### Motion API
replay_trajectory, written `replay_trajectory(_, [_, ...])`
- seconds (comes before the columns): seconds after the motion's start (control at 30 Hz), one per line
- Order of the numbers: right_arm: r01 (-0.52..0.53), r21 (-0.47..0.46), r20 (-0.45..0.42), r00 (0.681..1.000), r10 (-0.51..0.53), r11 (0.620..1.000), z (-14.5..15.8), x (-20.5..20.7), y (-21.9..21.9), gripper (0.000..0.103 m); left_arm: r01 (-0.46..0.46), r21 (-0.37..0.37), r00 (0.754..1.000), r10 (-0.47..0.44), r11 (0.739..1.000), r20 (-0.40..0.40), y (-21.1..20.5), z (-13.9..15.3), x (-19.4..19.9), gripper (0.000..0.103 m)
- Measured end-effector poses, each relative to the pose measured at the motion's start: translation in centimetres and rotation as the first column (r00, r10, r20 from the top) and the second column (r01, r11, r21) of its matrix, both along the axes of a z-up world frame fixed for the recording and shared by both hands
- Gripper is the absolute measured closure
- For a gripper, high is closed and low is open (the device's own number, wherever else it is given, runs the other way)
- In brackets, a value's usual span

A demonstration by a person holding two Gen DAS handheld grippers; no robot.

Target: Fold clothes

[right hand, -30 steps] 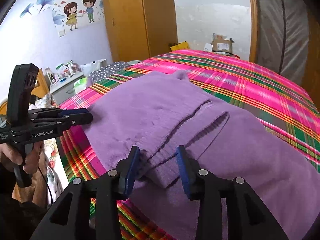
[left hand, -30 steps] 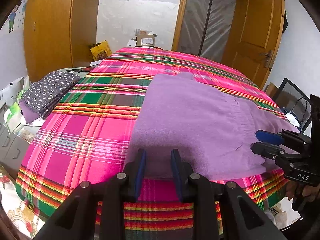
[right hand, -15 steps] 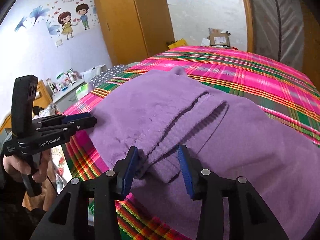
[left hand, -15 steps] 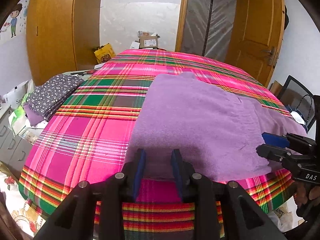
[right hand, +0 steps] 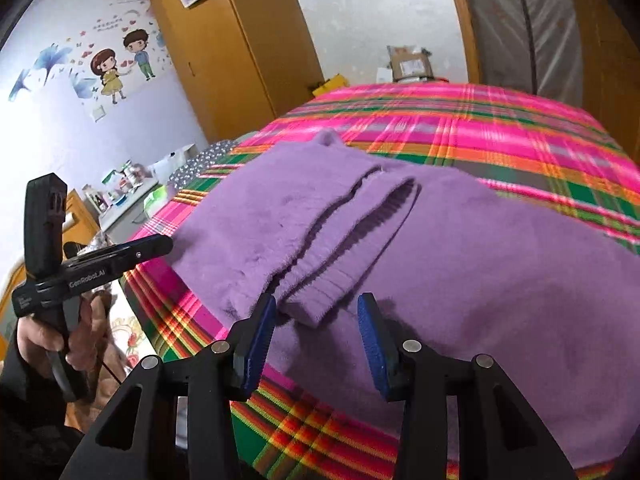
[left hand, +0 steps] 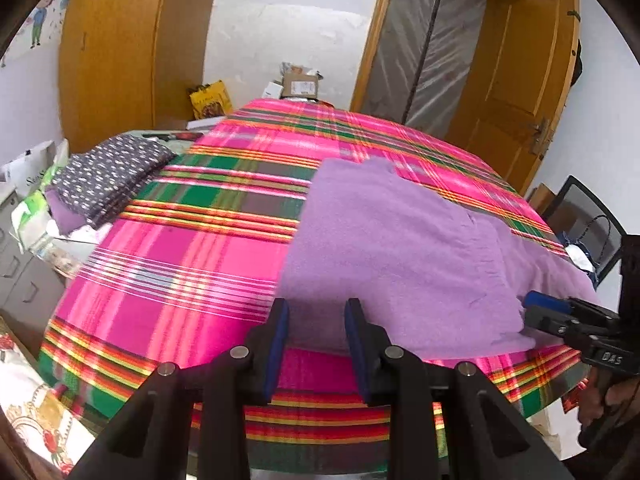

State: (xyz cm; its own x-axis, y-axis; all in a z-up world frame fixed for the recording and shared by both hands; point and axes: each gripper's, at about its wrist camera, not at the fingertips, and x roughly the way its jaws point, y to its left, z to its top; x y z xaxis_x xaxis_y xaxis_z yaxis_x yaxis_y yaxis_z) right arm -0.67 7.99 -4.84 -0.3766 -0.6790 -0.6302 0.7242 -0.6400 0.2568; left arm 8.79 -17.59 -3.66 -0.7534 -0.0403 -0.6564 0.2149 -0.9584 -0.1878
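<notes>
Lying flat on the bed's pink, green and orange plaid cover (left hand: 168, 280): fuzzy lilac knitted sweater (left hand: 400, 248), spread toward the near right part of the bed, hem just short of the near edge. In the right wrist view, both ribbed-cuffed sleeves (right hand: 352, 248) folded in across the body, lying side by side, cuffs pointing at the camera.

Left tongs (left hand: 316, 312) released, blue pads apart, hovering just over the sweater's near left corner; nothing pinched between them. Right tongs (right hand: 316, 312) likewise released, jaws standing wide, the nearer sleeve cuff lying in the gap between the pads but not pressed by either. Seen from the right wrist, left tongs at the bed's left edge beside the sweater, gripped by a hand (right hand: 44, 340) on the black handle. Seen from the left wrist, right tongs poised at the sweater's right hem near the bed's edge.

Off to the left of the bed: stack of folded dark grey dotted fabric (left hand: 108, 176). Behind the bed: wooden wardrobe (left hand: 116, 44), brown cardboard box (left hand: 300, 84), wooden door (left hand: 520, 80).
</notes>
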Motion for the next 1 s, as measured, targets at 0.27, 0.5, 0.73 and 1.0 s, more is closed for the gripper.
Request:
replay_trajectory(0.27, [-0.04,-0.052,0.015,0.999,0.041,0.998,0.5,-0.4,-0.8,0.059,-0.05,0.059,0.998,0.048,0.997,0.038,-2.2,-0.8,-0.6,0.074])
replay_trajectory(0.5, [-0.054,-0.004,0.011,0.998,0.054,0.999,-0.6,-0.4,-1.7,0.059,-0.045,0.025,0.997,0.044,0.999,0.056,-1.7,-1.3,-0.8,0.073])
replay_trajectory(0.73, [-0.06,0.035,-0.052,0.997,0.062,0.998,0.4,0.0,-2.2,0.06,-0.062,-0.012,0.996,0.063,0.998,0.069,-1.6,-1.0,-0.9,0.071])
replay_trajectory(1.0, [-0.08,0.027,-0.127,0.988,0.083,0.996,3.1,-0.9,-3.8,0.06,-0.082,-0.077,0.993,0.088,0.994,0.077,-1.3,-0.2,-1.6,0.072])
